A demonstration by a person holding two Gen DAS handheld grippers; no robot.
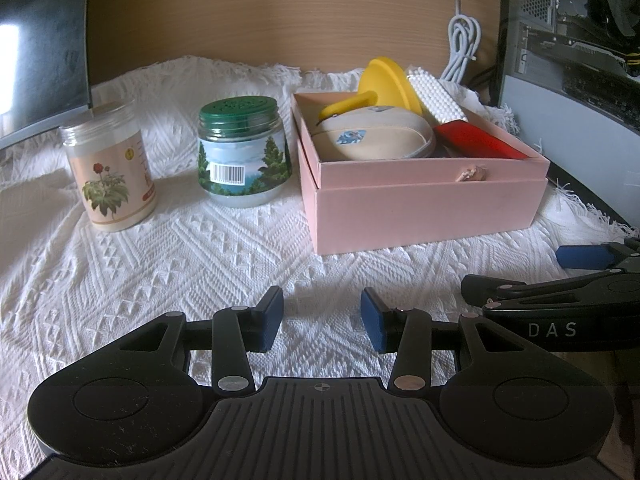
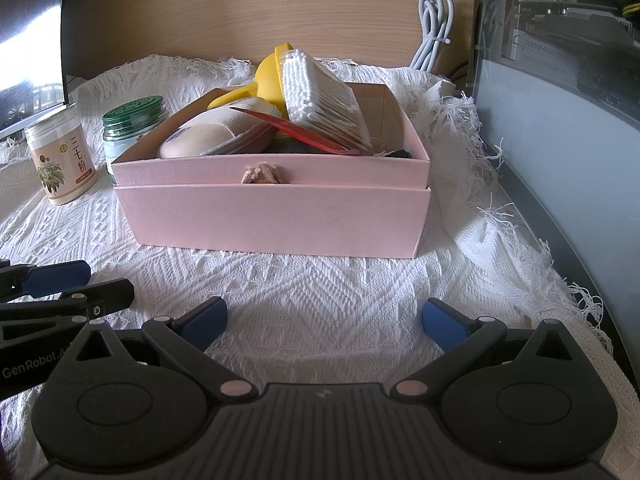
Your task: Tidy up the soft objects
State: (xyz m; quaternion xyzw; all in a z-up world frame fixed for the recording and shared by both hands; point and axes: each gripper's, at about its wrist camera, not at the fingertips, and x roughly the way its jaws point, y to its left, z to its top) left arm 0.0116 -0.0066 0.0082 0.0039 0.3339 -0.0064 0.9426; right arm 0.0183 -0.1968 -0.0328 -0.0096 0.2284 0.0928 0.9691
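A pink box [image 1: 424, 204] [image 2: 276, 216] stands on the white woven cloth. It holds a cream pouch [image 1: 376, 136] [image 2: 208, 138], a yellow funnel [image 1: 388, 84] [image 2: 268, 76], a bag of cotton swabs [image 1: 436, 98] [image 2: 320, 96] and a red packet [image 1: 476, 140] [image 2: 296, 128]. My left gripper [image 1: 322, 320] is open and empty, low over the cloth in front of the box's left corner. My right gripper [image 2: 324, 326] is open wide and empty, in front of the box. Each gripper shows at the edge of the other's view.
A green-lidded jar [image 1: 242, 152] [image 2: 128, 128] and a clear jar with a flower label [image 1: 110, 168] [image 2: 64, 160] stand left of the box. A computer case [image 1: 580, 60] [image 2: 560, 80] is at the right, a monitor [image 1: 40, 40] at the back left, a coiled white cable [image 1: 462, 48] behind.
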